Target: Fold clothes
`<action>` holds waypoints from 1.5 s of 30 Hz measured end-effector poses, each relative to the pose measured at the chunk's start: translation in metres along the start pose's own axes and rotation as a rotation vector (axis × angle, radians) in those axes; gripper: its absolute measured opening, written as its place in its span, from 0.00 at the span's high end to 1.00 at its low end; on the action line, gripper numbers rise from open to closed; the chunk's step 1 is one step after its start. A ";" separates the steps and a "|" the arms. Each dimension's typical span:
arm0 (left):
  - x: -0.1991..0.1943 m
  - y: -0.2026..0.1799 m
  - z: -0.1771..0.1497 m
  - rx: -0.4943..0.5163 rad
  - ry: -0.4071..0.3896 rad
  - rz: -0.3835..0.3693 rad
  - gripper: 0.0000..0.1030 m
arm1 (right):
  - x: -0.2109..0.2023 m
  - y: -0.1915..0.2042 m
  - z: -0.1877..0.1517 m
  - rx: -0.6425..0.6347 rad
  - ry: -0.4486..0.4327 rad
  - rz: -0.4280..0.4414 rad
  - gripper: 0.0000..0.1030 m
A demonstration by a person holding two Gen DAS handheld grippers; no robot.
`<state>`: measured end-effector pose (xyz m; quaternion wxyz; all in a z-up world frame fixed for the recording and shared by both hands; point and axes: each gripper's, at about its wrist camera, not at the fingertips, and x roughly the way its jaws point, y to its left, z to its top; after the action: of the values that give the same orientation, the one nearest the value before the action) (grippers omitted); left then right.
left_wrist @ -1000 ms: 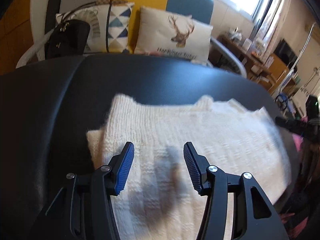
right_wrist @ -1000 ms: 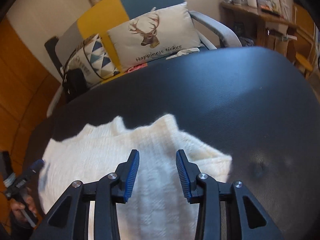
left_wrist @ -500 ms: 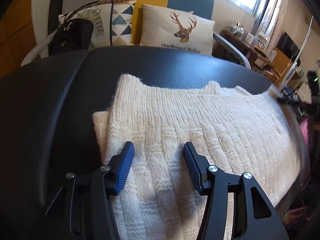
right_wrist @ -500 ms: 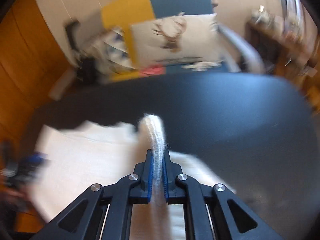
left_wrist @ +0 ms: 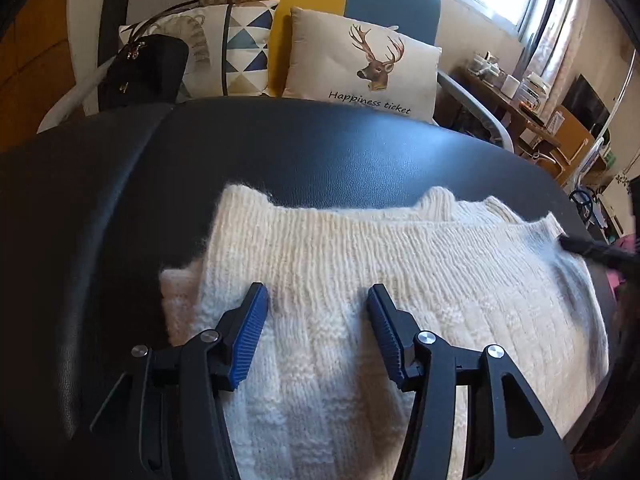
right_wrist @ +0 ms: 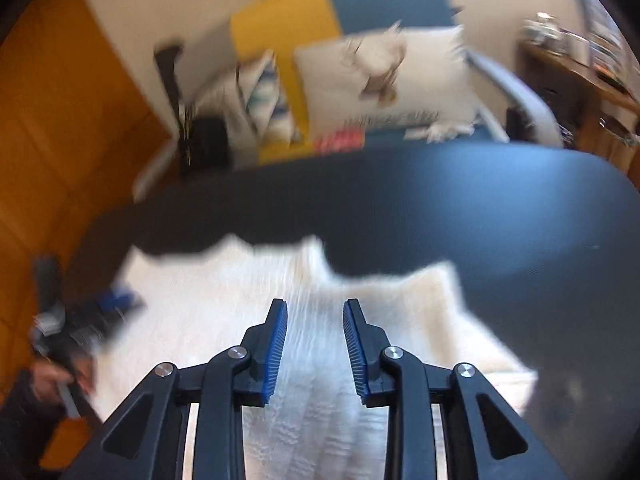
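Left wrist view
- Left tongs: released, blue pads set wide apart, nothing clamped; poised over the knit.
- Sweater: cream knit, lying flat on the black padded table, directly under and ahead of the left tongs; a narrower folded layer pokes out just left of the left pad.
- Far right of the tongs: a dark finger of the other tool lies at the sweater's right edge.
- Beyond the table, ahead of the tongs: deer cushion, triangle-pattern cushion, black handbag to their left, all on a chair.
- In the way: nothing between tongs and knit.

Right wrist view (blurred)
- Right tongs: jaws opening, pads clear of the fabric, nothing pinched between them.
- Sweater: spread below and ahead of these tongs, mostly to their left; a lumpy corner lies just right of them.
- Far left of the tongs: the other tool's blue pad at the knit's edge, a hand below it.
- Table: bare black surface to the right and ahead.
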<state>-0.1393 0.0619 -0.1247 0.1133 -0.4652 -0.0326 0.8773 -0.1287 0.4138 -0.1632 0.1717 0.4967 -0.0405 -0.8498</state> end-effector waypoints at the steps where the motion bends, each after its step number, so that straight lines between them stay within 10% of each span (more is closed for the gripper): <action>1: -0.005 0.000 0.000 -0.011 -0.008 -0.013 0.46 | 0.012 0.007 0.000 -0.020 0.032 -0.024 0.72; 6: -0.030 0.005 0.016 -0.016 -0.104 -0.117 0.46 | 0.013 0.042 0.017 -0.058 -0.032 0.041 0.70; 11: 0.023 0.013 0.028 -0.017 0.071 0.007 0.46 | 0.038 0.088 0.023 -0.148 0.004 0.144 0.70; 22: -0.045 0.042 -0.010 -0.155 -0.102 -0.083 0.46 | 0.046 0.117 0.018 -0.215 0.022 0.120 0.70; 29: -0.055 0.058 -0.027 -0.143 -0.062 -0.038 0.46 | 0.080 0.159 0.020 -0.364 0.098 -0.004 0.69; 32: -0.060 0.054 -0.016 -0.122 -0.096 -0.058 0.46 | 0.075 0.158 0.020 -0.369 0.074 0.009 0.93; 35: -0.055 0.037 0.001 -0.046 -0.114 -0.078 0.46 | 0.056 0.145 0.022 -0.312 0.030 0.061 0.94; 38: -0.034 0.005 0.013 0.072 -0.048 -0.115 0.46 | 0.043 0.132 0.019 -0.287 0.049 0.097 0.74; 45: 0.019 -0.050 0.013 0.219 0.117 -0.139 0.45 | 0.059 0.111 0.010 -0.267 0.129 0.040 0.64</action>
<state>-0.1516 0.1157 -0.1244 0.2257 -0.4969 0.0376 0.8371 -0.1359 0.2892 -0.1806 0.2555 0.5223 0.0741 -0.8102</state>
